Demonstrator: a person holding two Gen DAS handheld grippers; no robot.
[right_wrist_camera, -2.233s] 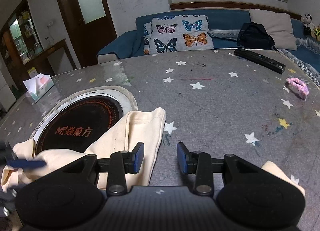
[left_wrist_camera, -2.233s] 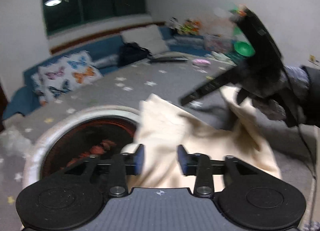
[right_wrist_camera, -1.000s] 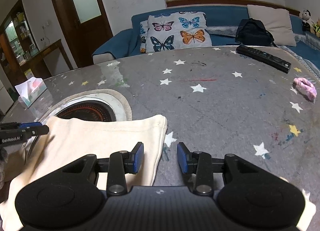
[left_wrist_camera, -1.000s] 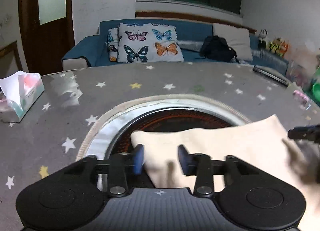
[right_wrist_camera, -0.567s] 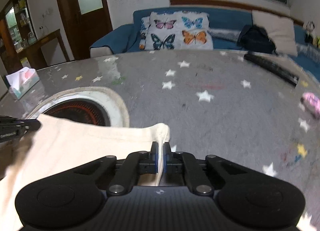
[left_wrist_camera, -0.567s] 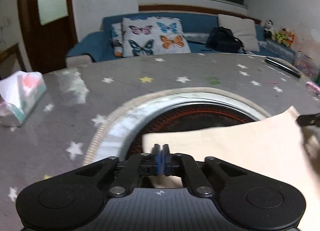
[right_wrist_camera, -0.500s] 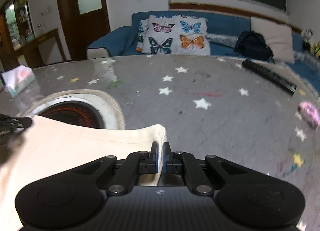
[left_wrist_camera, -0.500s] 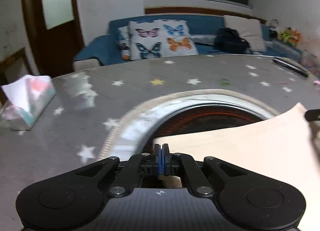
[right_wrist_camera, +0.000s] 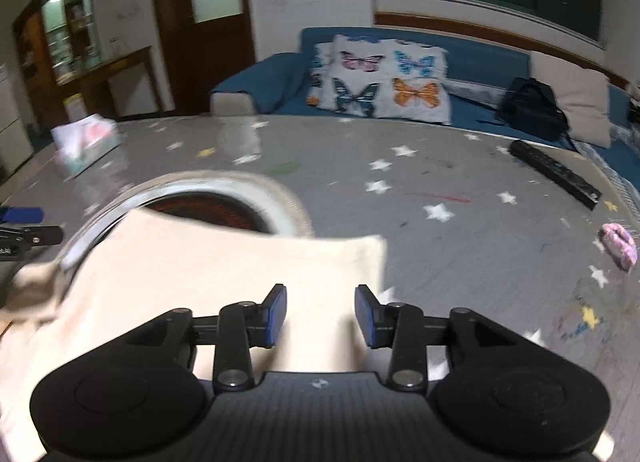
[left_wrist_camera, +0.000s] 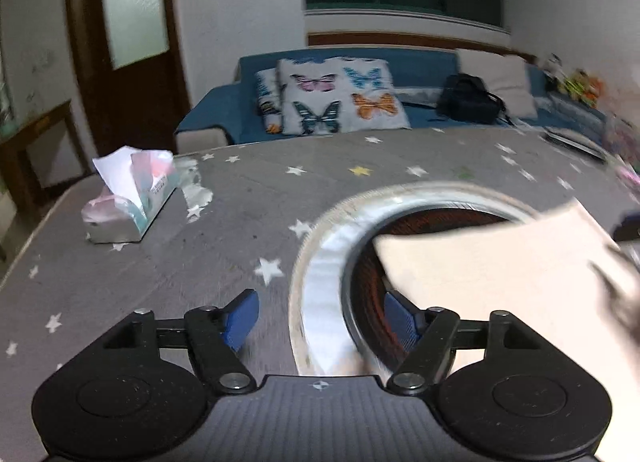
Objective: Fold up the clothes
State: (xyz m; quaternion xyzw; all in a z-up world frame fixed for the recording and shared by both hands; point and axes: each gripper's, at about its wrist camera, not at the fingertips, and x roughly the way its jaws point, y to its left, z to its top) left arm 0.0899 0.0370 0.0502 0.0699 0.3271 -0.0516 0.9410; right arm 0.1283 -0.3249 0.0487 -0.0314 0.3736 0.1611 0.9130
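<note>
Having released the cream garment [right_wrist_camera: 224,274], both claws gape.

Half a second ago both tools were pinched shut on the cream cloth [right_wrist_camera: 224,274]; now both have let go. The left gripper [left_wrist_camera: 320,318] has spread wide and slid left, so the cloth's corner lies by its right finger. The right gripper [right_wrist_camera: 321,316] has opened too, with the cloth's edge lying flat beneath and ahead of its fingers.
</note>
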